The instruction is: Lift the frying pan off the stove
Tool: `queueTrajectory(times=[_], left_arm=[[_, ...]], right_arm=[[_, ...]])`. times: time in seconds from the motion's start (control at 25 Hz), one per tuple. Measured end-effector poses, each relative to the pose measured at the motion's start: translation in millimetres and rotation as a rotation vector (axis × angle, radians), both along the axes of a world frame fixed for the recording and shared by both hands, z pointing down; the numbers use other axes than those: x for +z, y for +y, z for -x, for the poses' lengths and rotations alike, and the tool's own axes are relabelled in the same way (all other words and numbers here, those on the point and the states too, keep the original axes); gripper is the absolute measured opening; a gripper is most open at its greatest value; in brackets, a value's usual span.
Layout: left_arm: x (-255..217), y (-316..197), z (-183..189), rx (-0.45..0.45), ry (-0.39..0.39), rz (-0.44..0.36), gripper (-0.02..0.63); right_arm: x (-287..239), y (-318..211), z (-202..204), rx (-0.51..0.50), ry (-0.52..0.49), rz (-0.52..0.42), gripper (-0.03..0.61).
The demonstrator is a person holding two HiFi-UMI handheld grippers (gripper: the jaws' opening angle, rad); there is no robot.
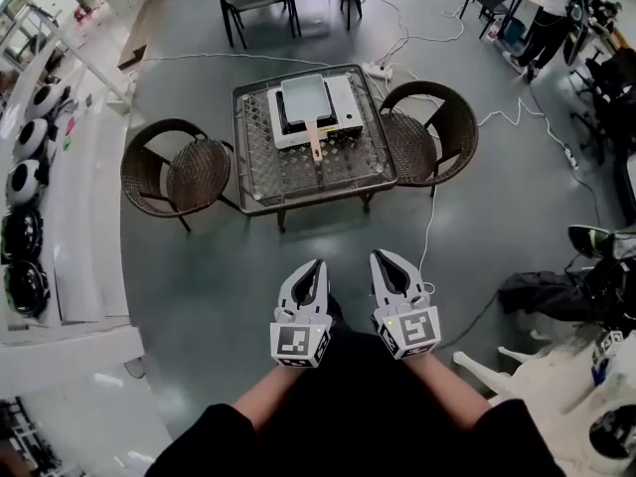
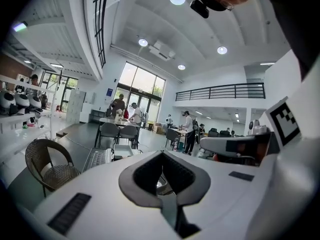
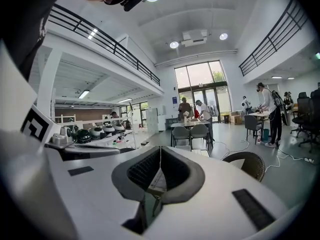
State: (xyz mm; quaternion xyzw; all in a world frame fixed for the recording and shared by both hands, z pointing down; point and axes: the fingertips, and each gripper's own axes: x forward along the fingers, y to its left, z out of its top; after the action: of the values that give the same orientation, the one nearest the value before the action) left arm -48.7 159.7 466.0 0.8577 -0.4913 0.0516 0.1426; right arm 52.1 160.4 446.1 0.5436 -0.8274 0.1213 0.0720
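Pan: square, grey, seated on the left part of the white stove. Its wooden handle sticks out over the stove's front, pointing toward the desk's near edge.

Stove: at the middle of the desk's far edge. Desk is small and square with a mesh top; the near half is bare.

Wicker chairs: one at the desk's left edge, one at the right edge.

Left claw: pressed together, tips meeting, nothing between them; its own view shows the same. It is held low over the floor, well short of the desk's near edge.

Right claw: also pressed together and pinching nothing, confirmed in its own view. It sits just beside the left claw at the same level.

Both claws point toward the desk. The pan lies ahead of them and well apart, with the open floor and the desk's near half between. The handle's line runs roughly toward the gap between the two claws. Neither claw touches pan, stove or desk.
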Motion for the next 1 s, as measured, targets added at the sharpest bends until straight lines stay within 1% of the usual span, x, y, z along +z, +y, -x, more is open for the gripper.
queueTrajectory(times=[0.2,0.4,0.56,0.68,0.84,1.0], left_arm=[[6.1,-56.7,33.8,-0.004,0.015,0.009,0.015],[14.1,-103.0,59.9,0.018,0.014,0.019,0.015],[26.2,-131.5,63.8,0.05,0.007,0.024,0.015],[39.7,-144.7,62.9,0.066,0.002,0.05,0.015],[46.9,-161.1,60.2,0.058,0.007,0.062,0.015],[54.1,-180.6,56.7,0.045,0.007,0.09,0.015]], right_arm=[[5.5,-57.6,24.3,0.015,0.026,0.021,0.031],[4.9,-97.0,46.3,0.044,0.05,0.014,0.031],[13.2,-115.4,53.6,0.056,0.069,0.028,0.031],[22.1,-123.3,54.3,0.063,0.084,0.044,0.031],[26.1,-141.8,50.3,0.081,0.088,0.048,0.031],[24.2,-162.2,49.6,0.082,0.073,0.025,0.031]])
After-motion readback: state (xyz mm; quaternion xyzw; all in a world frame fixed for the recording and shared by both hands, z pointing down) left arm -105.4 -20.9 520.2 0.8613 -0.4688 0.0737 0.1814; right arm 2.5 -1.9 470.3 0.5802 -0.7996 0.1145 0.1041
